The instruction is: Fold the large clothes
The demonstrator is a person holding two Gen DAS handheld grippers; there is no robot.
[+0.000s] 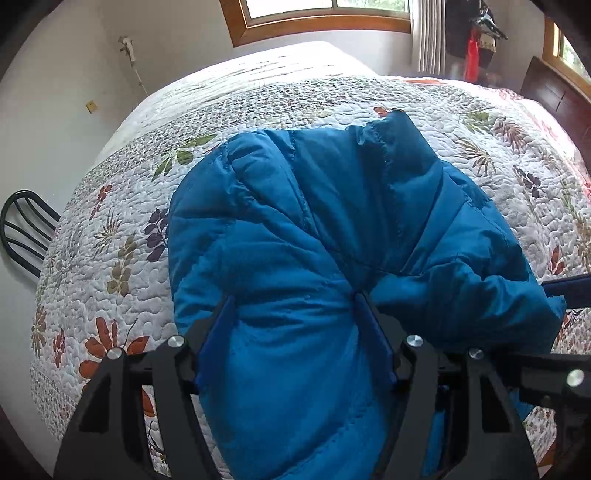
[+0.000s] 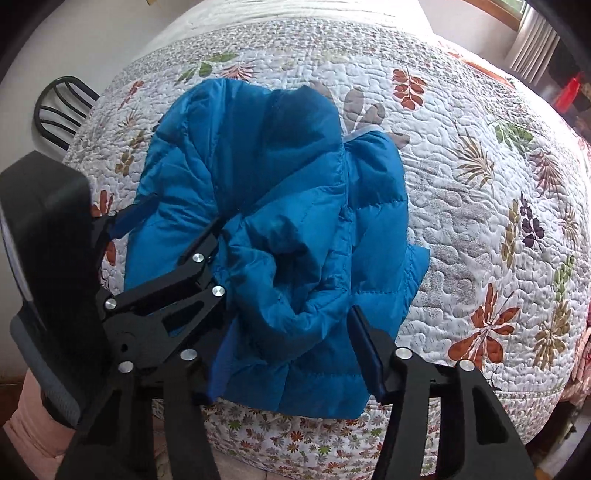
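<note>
A blue quilted puffer jacket point(image 1: 314, 203) lies bunched up on the floral bedspread point(image 1: 110, 240). My left gripper point(image 1: 291, 297) points down at its near part, and its blue pads pinch a thick fold of the fabric. In the right wrist view the jacket point(image 2: 258, 166) is a crumpled mound near the bed's front edge. My right gripper point(image 2: 291, 317) straddles the near right bundle, with the fabric filling the gap between its pads. The left gripper point(image 2: 173, 221) shows just to its left, on the same garment. A right gripper finger point(image 1: 565, 286) shows at the jacket's right edge.
The quilt point(image 2: 480, 221) stretches bare to the right and beyond the jacket. A dark metal chair point(image 1: 26, 229) stands left of the bed, near the white wall. A window point(image 1: 325, 14), hanging clothes point(image 1: 476, 40) and a dark headboard point(image 1: 554, 96) lie beyond. A pink sleeve point(image 2: 26, 424) is at lower left.
</note>
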